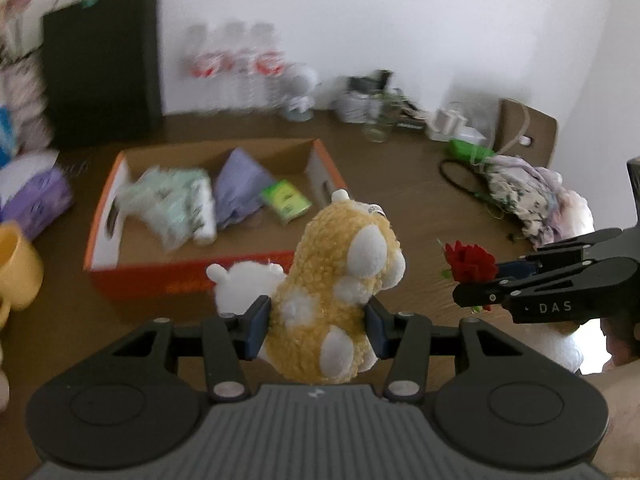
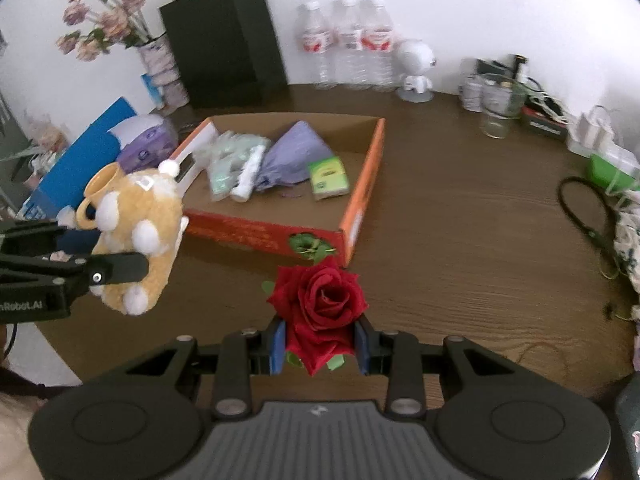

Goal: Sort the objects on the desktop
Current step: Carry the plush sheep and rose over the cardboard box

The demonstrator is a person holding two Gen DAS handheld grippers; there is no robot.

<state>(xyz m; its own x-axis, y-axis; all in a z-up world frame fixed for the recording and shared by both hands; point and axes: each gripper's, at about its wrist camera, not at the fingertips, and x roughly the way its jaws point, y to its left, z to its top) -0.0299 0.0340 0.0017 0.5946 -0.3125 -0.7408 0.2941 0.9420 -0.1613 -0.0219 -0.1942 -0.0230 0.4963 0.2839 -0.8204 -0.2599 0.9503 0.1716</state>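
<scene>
My left gripper (image 1: 318, 330) is shut on a yellow and white plush toy (image 1: 340, 280) and holds it above the brown table, in front of an open orange cardboard box (image 1: 120, 208). The plush also shows at the left of the right wrist view (image 2: 140, 232). My right gripper (image 2: 320, 344) is shut on a red rose (image 2: 320, 300), held above the table just before the box's near corner (image 2: 344, 236). The rose shows at the right of the left wrist view (image 1: 470, 262). The box holds a pale green packet (image 2: 228, 160), a purple pouch (image 2: 292, 156) and a small green box (image 2: 328, 178).
A black paper bag (image 2: 228, 40), three water bottles (image 2: 348, 44) and a small white robot figure (image 2: 416, 68) stand at the back. A glass (image 2: 498, 108) and clutter sit back right, a yellow mug (image 2: 100, 196) and purple tissue pack (image 2: 146, 144) left, floral cloth (image 1: 532, 192) right.
</scene>
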